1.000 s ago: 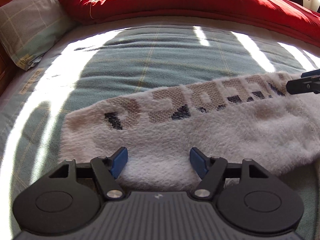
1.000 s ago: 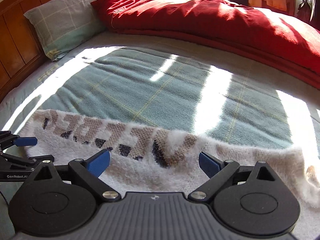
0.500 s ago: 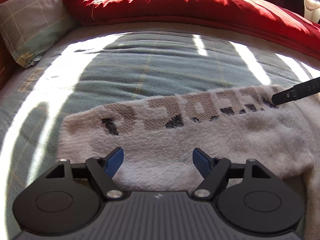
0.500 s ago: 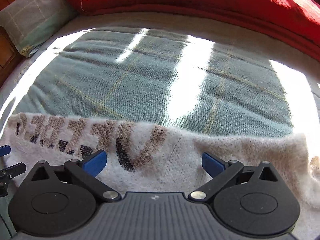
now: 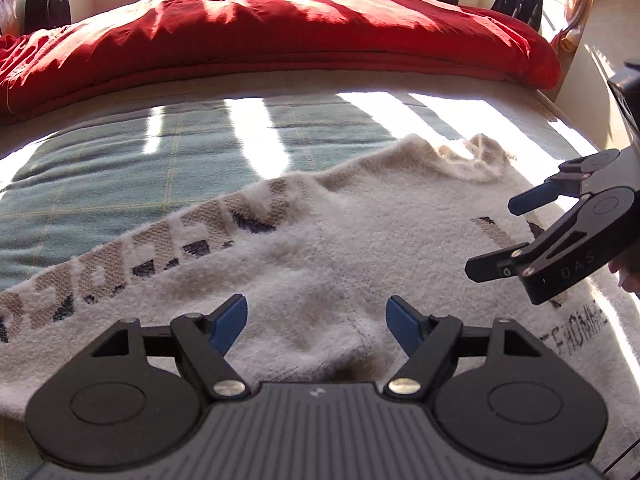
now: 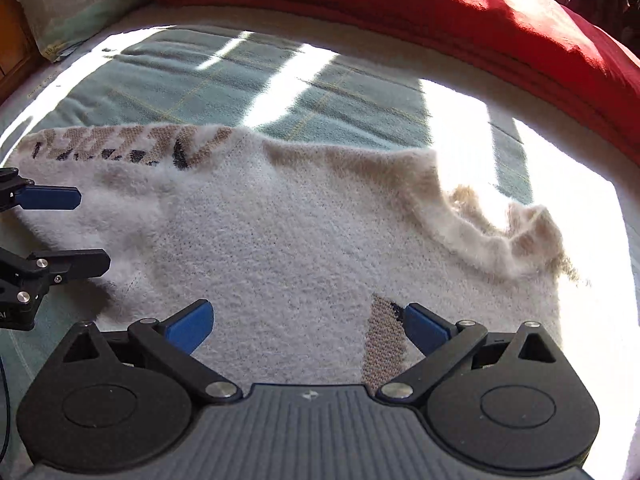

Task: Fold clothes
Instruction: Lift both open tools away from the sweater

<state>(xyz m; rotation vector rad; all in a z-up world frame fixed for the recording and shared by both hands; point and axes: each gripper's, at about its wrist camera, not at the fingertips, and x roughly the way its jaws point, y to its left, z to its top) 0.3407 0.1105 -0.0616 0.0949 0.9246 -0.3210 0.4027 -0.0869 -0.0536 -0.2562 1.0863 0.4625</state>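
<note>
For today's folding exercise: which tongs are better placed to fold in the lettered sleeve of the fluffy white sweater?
Probably left: the open left tongs hover beside the lettered sleeve; the right tongs sit over the body.

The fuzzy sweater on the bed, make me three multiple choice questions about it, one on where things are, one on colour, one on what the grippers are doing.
1. Where does the lettered sleeve lie?
A. Stretched out sideways on the green blanket
B. Folded across the sweater's chest
C. Hanging off the bed

2. What colour is the duvet bunched at the far side?
A. Blue
B. Red
C. White

3. What state are the left gripper and right gripper in?
A. Both shut on the sweater
B. One open, one shut
C. Both open, holding nothing

Answers: 1 A, the sleeve extends flat onto the blanket. 2 B, it is plainly red. 3 C, the blue pads stand apart above the knit.
</note>
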